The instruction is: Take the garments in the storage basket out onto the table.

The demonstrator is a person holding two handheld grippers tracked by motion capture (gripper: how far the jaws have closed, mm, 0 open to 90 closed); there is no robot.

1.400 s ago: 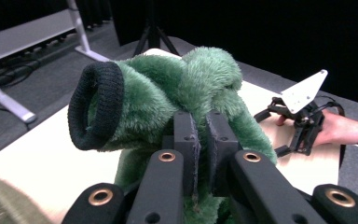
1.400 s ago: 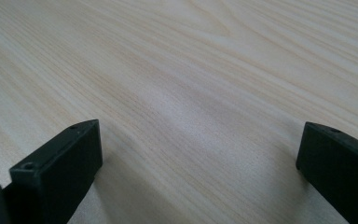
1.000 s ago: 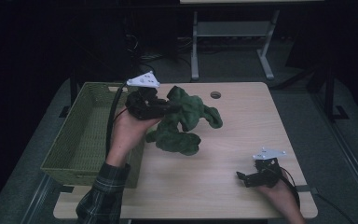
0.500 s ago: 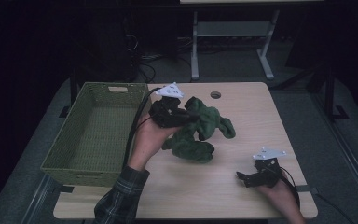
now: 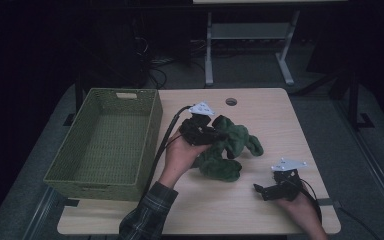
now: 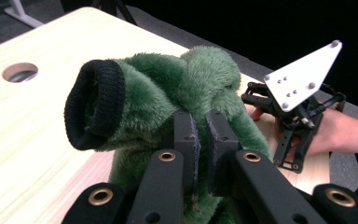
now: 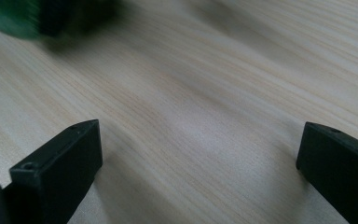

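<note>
Left gripper (image 5: 215,134) over the middle of the counter (image 5: 260,215), fingers (image 6: 186,135) pinched nearly together on a fold of green plush fabric. Held thing: a fuzzy green garment (image 5: 227,150), crumpled, with a black ribbed cuff (image 6: 94,103) at the end of one sleeve-like tube. In the left gripper view, cuff opening turned toward the camera, tube sticking out to the left of the fingers. In the high view, lower folds of the garment resting on the counter, upper part bunched at the gripper. Left hand (image 5: 182,155) wrapped around the gripper body, plaid sleeve (image 5: 145,215) entering from the bottom edge, black cable (image 5: 162,147) trailing back along the forearm.

Green woven basket (image 5: 60,172) on the left part of the counter, just beside the left forearm, apart from the garment. Round cable hole (image 5: 231,102) in the counter beyond the garment.

Right gripper (image 5: 262,190) low at the near right corner of the counter, well apart from the garment. Fingers (image 7: 60,170) spread wide, bare wood between them in the right gripper view, holding nothing. Blurred green edge of the garment at the top left corner of that view.
</note>
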